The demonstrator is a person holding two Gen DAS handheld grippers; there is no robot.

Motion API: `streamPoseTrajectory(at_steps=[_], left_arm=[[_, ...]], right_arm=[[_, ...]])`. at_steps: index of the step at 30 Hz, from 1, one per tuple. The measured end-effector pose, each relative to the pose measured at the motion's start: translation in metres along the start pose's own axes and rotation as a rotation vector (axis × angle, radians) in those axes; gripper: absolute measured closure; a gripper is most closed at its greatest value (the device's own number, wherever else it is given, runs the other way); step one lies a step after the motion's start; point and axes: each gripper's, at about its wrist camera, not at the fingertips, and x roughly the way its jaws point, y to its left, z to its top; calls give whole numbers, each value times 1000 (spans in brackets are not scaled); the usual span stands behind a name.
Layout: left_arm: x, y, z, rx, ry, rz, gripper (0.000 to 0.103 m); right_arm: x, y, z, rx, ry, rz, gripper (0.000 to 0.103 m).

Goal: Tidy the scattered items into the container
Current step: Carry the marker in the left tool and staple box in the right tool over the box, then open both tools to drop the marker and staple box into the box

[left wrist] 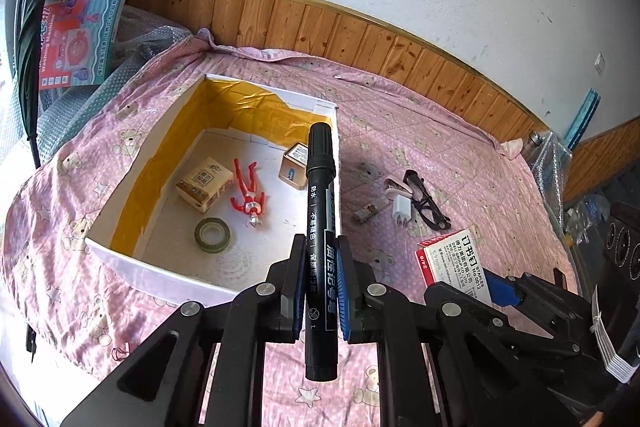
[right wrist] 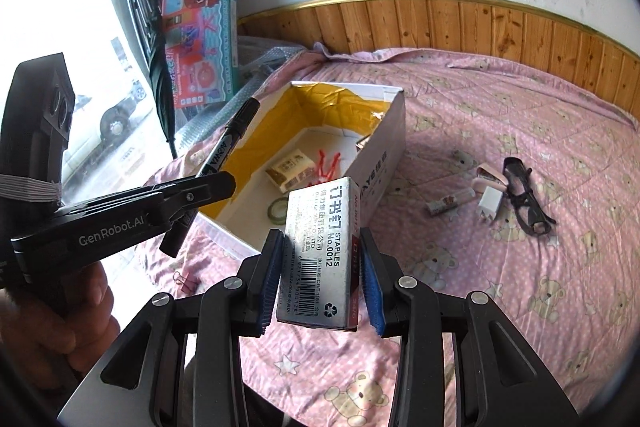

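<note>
The left gripper (left wrist: 320, 283) clamps a black marker pen (left wrist: 320, 227); the right gripper (right wrist: 320, 279) grips a white staples box (right wrist: 320, 251). Beyond lies the open white cardboard box (left wrist: 132, 269), then black-framed glasses (right wrist: 524, 195) on the pink bear-print sheet (right wrist: 520, 287).

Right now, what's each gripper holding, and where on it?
Left gripper clamps a black marker on its lower barrel, cap forward. Right gripper clamps a staples box across its two long sides.

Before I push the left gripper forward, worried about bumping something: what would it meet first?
Probably the white box: the black marker in the left gripper points across its right wall; depth is unclear.
</note>
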Motion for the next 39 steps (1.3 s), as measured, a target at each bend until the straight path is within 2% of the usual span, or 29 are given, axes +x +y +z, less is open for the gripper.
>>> streamPoseTrajectory(at_steps=[8, 20, 32, 39], left_arm=[[6, 29, 17, -42, -13, 38, 89], [43, 53, 37, -45, 41, 149, 89], [73, 57, 40, -26, 93, 218, 89], [83, 66, 42, -61, 121, 212, 89]], right_arm=[[18, 13, 26, -28, -6, 37, 65], [59, 13, 73, -39, 2, 90, 65], [114, 7, 108, -47, 70, 110, 65], [146, 1, 123, -56, 119, 101, 65]])
